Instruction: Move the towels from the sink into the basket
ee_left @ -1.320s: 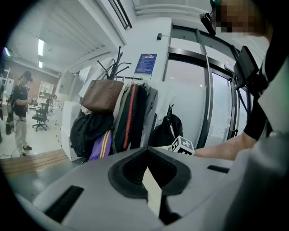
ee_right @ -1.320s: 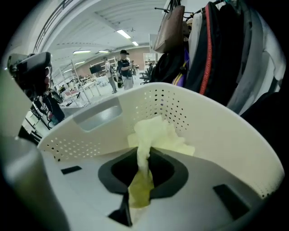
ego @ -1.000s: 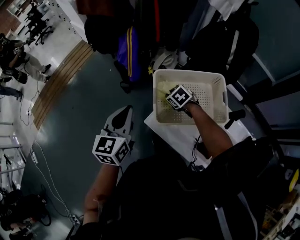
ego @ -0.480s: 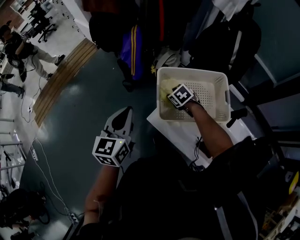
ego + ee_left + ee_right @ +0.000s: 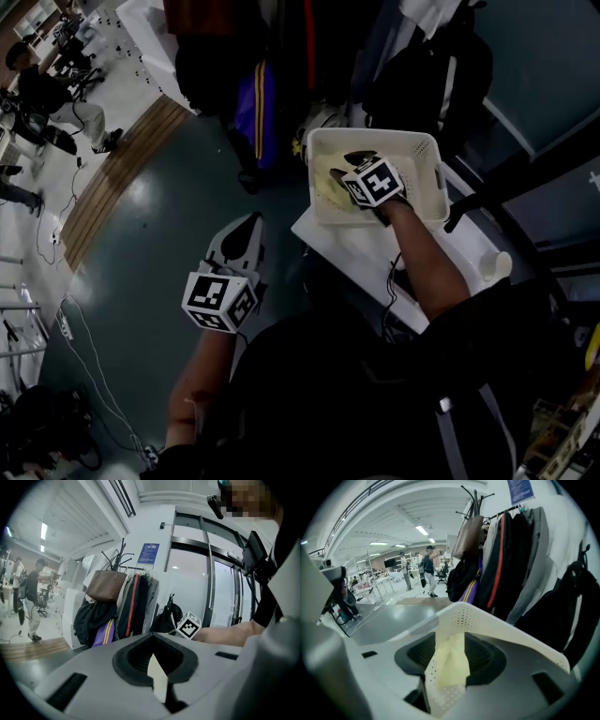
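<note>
Right hand-held gripper jaws just opened, gripping nothing; yellow towel lies loose straight below them at the basket's left end, left hand-held gripper closed, empty, well left.

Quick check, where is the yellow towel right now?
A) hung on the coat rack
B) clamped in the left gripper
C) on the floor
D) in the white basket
D: the yellow towel lies inside the white basket, near its left wall in the head view.

Grey floor, coat rack w/ bags, glass doors
</note>
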`<state>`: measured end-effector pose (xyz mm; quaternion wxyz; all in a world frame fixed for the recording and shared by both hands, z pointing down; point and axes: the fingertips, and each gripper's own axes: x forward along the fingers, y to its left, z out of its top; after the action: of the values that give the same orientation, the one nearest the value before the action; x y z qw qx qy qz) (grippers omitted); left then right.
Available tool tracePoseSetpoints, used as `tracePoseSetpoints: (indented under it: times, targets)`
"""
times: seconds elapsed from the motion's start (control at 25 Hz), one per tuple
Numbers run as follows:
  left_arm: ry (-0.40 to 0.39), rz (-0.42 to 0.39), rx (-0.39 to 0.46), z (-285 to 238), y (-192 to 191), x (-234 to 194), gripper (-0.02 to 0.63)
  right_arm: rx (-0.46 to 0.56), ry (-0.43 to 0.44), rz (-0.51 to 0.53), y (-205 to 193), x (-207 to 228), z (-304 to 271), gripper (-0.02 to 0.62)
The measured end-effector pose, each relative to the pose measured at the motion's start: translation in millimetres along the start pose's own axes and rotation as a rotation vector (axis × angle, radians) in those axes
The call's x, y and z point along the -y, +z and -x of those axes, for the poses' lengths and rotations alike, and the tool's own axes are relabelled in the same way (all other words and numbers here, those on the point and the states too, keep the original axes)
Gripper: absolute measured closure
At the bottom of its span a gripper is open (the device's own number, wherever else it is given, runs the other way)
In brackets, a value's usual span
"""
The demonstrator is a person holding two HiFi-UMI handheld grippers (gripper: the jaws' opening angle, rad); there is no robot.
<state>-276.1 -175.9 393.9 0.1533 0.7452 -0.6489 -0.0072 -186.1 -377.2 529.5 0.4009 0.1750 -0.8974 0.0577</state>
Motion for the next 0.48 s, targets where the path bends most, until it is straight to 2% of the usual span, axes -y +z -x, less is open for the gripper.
tracePoseSetpoints:
  times: [0.2,0.36,0.48]
  targets:
    - [-0.044,0.001,0.039,27,3,17,0.603,0.183,-0.057,-0.086,25,-22,70,0.445]
    - [-0.092,0.001,0.05,45,-1,32,0.603,0.276,-0.123,-0.1,24,-42,119,0.464]
    - [-0.139,-0.006,0.058,59,-2,47,0.601,0.336,-0.165,-0.113,18,-61,154,0.504]
